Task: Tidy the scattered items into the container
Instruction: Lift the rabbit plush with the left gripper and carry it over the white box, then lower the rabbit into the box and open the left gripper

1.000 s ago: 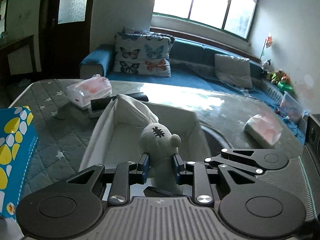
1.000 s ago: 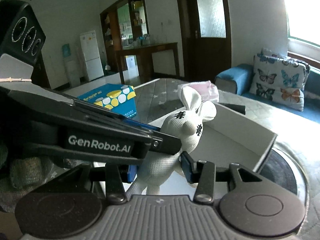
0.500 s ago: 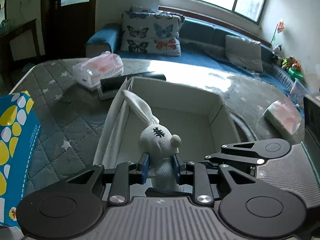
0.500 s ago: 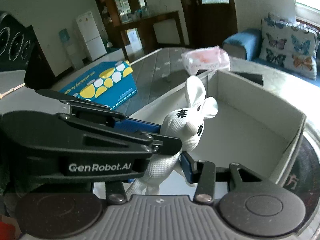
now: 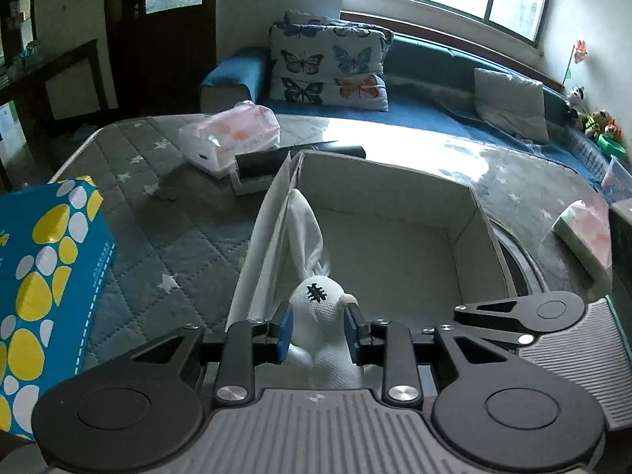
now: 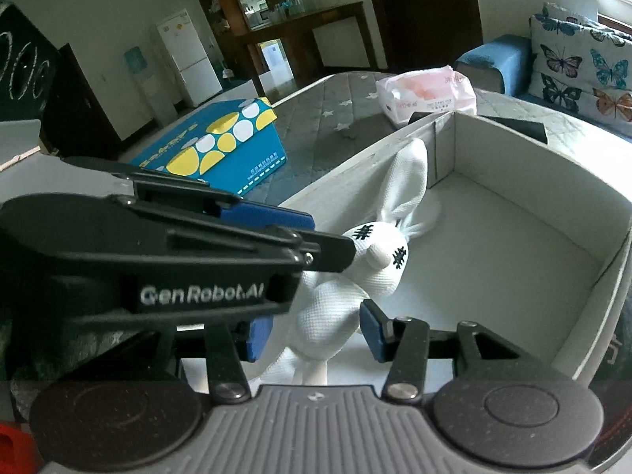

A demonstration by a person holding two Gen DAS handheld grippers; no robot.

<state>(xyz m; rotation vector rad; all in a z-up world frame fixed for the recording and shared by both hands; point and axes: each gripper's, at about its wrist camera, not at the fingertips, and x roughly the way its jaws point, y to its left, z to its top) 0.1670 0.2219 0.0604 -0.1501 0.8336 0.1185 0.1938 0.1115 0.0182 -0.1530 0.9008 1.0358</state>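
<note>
A white knitted rabbit toy (image 5: 316, 304) with stitched black eyes hangs head-first into the white open box (image 5: 466, 217); its long ears rest against the box's left inner wall. My left gripper (image 5: 318, 331) has its blue pads around the rabbit's head. My right gripper (image 6: 312, 333) has its pads around the rabbit (image 6: 355, 276) at the body, with small gaps showing on both sides. The left gripper's arm crosses the right wrist view (image 6: 177, 260). The box (image 6: 561, 181) is otherwise empty inside.
A blue and yellow spotted tissue box (image 5: 43, 284) lies left of the box on the grey quilted table (image 5: 158, 197). A pink tissue pack (image 5: 233, 138) and a black object (image 5: 256, 164) lie behind the box. Another pink pack (image 5: 584, 233) lies right.
Both grippers have moved the rabbit forward and down into the box. Its ears now lie against the inner wall. The pads of both grippers have spread a little.
</note>
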